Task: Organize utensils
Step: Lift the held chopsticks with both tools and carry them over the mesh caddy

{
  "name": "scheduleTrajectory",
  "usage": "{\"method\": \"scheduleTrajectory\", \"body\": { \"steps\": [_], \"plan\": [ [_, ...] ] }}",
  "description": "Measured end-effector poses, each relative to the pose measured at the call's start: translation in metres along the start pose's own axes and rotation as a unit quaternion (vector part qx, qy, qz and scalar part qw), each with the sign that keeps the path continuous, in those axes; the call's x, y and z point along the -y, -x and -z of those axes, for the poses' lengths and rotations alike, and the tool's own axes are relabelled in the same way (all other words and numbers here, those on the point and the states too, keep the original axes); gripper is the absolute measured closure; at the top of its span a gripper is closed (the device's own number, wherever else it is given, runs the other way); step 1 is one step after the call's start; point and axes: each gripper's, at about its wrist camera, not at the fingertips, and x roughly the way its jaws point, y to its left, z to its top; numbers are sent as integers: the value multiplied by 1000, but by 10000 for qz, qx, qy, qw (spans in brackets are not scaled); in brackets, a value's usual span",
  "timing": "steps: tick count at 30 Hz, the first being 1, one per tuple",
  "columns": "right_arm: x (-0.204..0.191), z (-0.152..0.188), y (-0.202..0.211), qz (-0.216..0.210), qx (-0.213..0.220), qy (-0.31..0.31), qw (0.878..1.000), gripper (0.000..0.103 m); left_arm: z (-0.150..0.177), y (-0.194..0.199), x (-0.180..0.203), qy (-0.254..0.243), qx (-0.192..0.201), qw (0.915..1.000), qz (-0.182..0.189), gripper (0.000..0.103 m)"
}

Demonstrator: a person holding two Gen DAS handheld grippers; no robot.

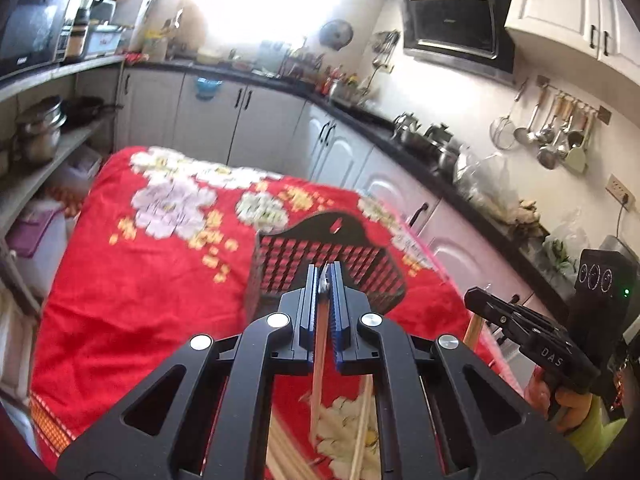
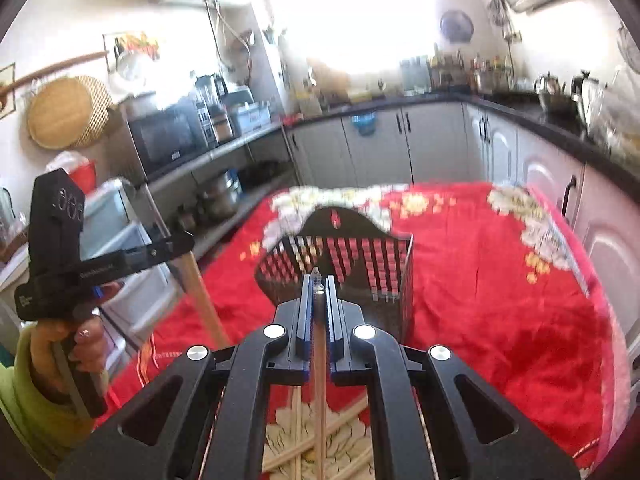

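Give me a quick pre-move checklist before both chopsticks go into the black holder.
1. Left gripper shut on its chopstick: ok.
2. Right gripper shut on its chopstick: ok.
3. Black holder upright on the red cloth: ok.
4. Both grippers aimed at the holder, nothing in between: ok.
5. Holder's inside free of obstructions: cannot tell, only the mesh walls show.
6. All chopsticks collected: not ok, loose chopsticks lie on the cloth below.

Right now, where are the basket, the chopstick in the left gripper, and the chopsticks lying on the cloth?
basket (image 2: 360, 256), right wrist view, lattice wall.
chopstick (image 1: 319, 360), left wrist view, shaft below the pads.
loose chopsticks (image 2: 344, 420), right wrist view, crossed shafts.
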Motion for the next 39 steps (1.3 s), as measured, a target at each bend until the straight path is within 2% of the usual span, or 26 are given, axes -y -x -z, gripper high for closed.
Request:
{"method": "scheduleTrajectory", "body": {
  "steps": [6, 15, 22, 29, 39],
  "plan": [
    [1, -28, 18, 5, 576, 6, 9983, 97, -24, 3, 19, -150, 284, 9994, 148, 100],
    [2, -64, 30, 158, 1221, 44, 9924, 97, -61, 15, 35, -260, 715, 9965, 336, 100],
    [-2, -91, 36, 351, 1662, 189, 9853, 97, -86, 15, 34, -185, 997, 9944, 281, 100],
    [-2, -108, 27, 543, 1826, 331, 9811, 97, -97, 5, 28, -78, 1153, 9932, 165, 100],
    [14, -115, 14, 694, 2011, 276, 9767, 97, -88, -30, 23, -72, 987, 9951, 37, 100]
  ]
}}
